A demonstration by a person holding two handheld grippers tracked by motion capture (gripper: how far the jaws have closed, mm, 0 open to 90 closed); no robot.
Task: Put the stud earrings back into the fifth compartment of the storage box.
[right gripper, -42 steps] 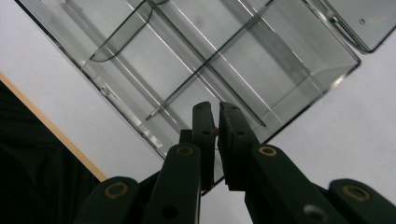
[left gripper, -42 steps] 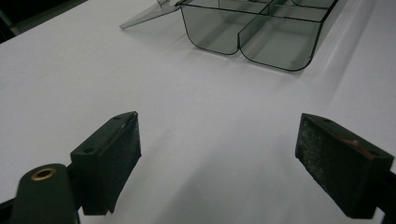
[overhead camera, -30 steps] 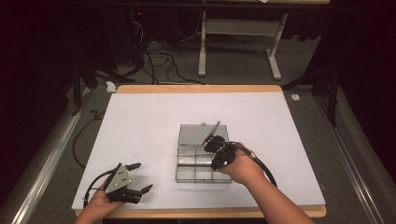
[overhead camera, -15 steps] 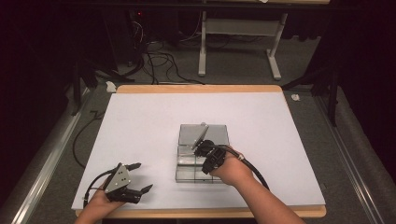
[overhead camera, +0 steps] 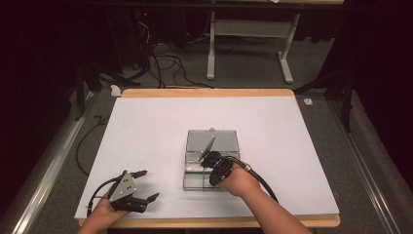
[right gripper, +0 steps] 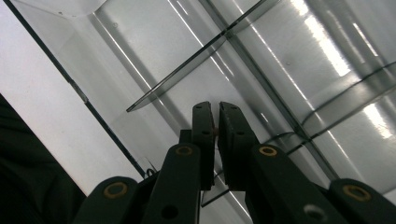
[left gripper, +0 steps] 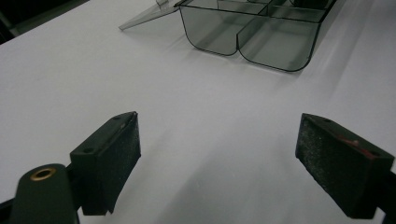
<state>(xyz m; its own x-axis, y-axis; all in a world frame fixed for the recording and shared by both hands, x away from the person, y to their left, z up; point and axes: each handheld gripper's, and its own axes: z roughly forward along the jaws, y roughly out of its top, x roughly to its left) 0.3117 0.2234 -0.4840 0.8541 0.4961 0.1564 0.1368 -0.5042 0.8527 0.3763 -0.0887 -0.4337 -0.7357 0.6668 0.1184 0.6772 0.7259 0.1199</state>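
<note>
High view has a white-topped table (overhead camera: 146, 126) with a clear plastic compartment box (overhead camera: 204, 173) sitting a bit toward the near edge, roughly mid-width; its lid (overhead camera: 212, 141) is flipped open and lies flat on the far side of the box. The right gripper (overhead camera: 210, 158) is down at the box, over the far row of compartments near the hinge, with the person's right hand (overhead camera: 236, 179) behind it and a black cable trailing back along the forearm. A thin grey strip (overhead camera: 208, 147) angles up from the gripper tip across the lid — can't tell what it is.

Right gripper view looks straight into the box (right gripper: 289, 70), dividers and all; the right gripper (right gripper: 216, 133) has its jaws pinched nearly together with just a sliver of gap, and something small and tan sits between them — too small to make out.

The left gripper (overhead camera: 141, 185) rests near the near-left corner of the table, well apart from the box, held in the left hand (overhead camera: 113, 210); left gripper view shows the left gripper (left gripper: 217, 158) with jaws spread wide and nothing between them, bare table under them, the box (left gripper: 252, 35) farther off.
</note>
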